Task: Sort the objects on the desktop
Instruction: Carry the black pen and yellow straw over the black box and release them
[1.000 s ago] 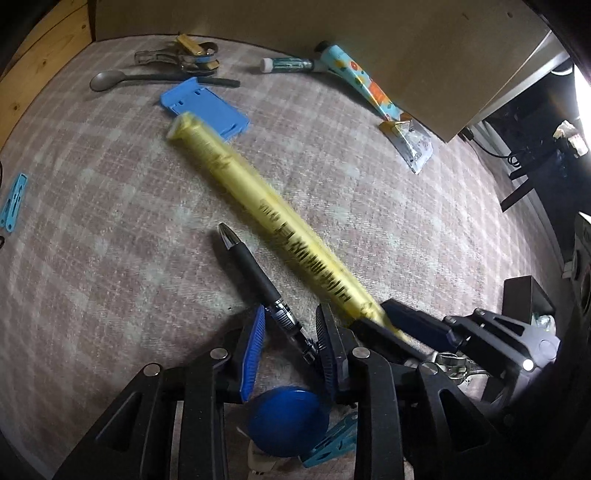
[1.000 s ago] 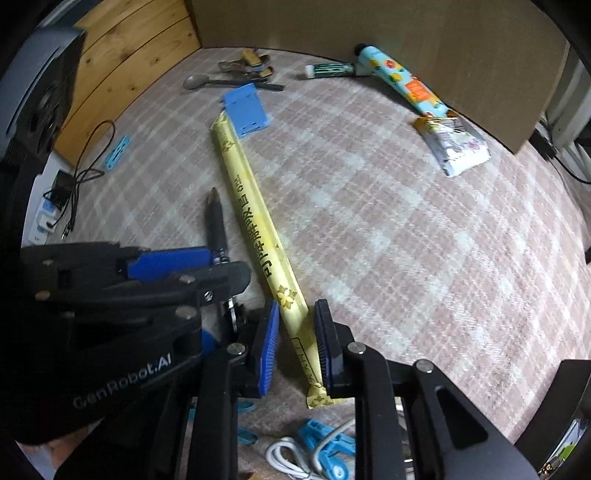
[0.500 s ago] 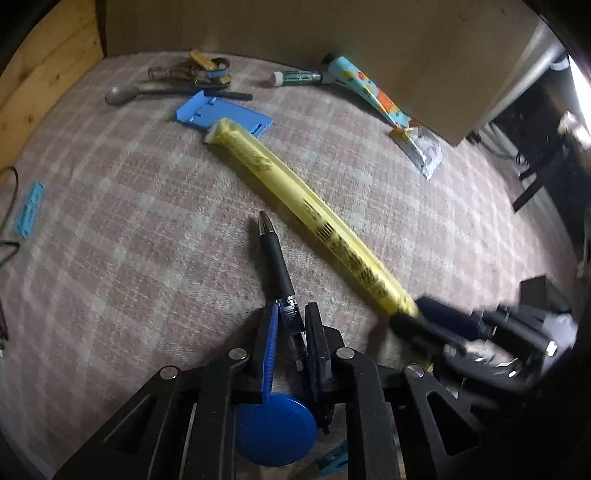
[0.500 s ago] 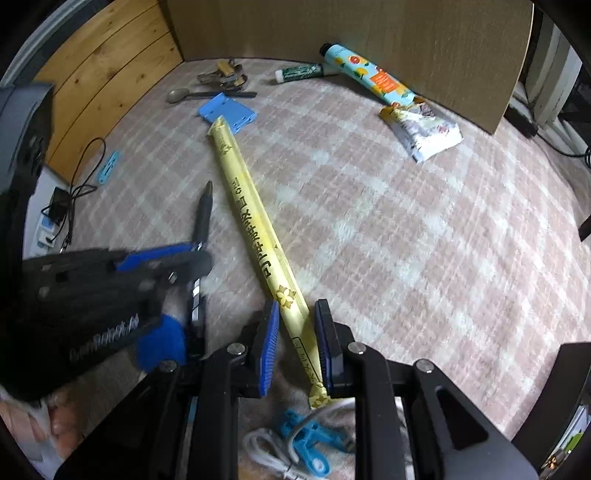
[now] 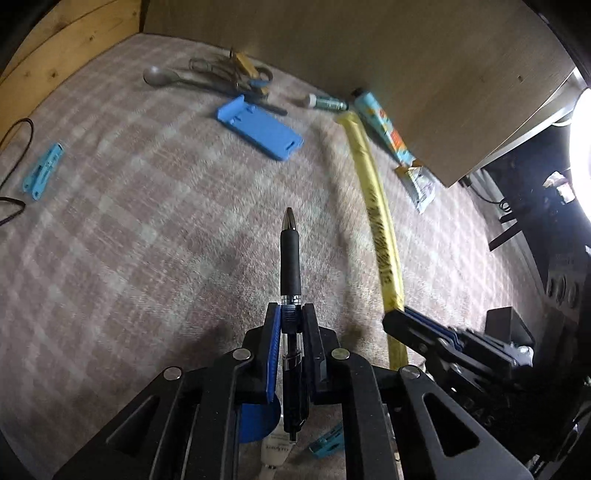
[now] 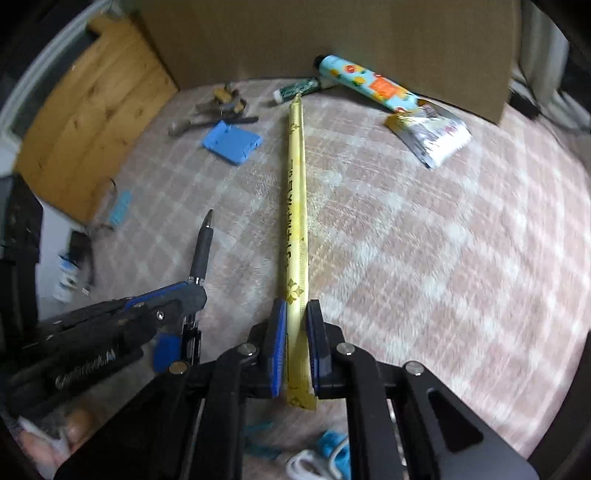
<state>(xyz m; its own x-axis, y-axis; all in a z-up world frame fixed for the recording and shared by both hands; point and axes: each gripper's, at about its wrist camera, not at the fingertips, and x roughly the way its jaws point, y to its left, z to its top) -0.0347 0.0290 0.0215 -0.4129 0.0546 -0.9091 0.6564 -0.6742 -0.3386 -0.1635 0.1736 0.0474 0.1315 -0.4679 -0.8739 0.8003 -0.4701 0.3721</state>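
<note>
Desktop objects get sorted two together: left gripper (image 5: 290,325) is closing on the black plastic pen (image 5: 290,258), right gripper (image 6: 296,332) clamps the long yellow paper-wrapped stick (image 6: 295,206) near its end.

Pen (image 5: 290,258): between my left gripper's (image 5: 290,321) pads, tip pointing away.
Stick pack (image 6: 294,206): between my right gripper's (image 6: 295,325) pads, right of pen.
Case (image 5: 258,127): far left on cloth (image 5: 129,221).
Tubes (image 6: 365,83): behind, against board (image 6: 332,33).

Home room, checked pink blanket (image 6: 424,258), wooden board (image 6: 92,122), scattered household oddments
</note>
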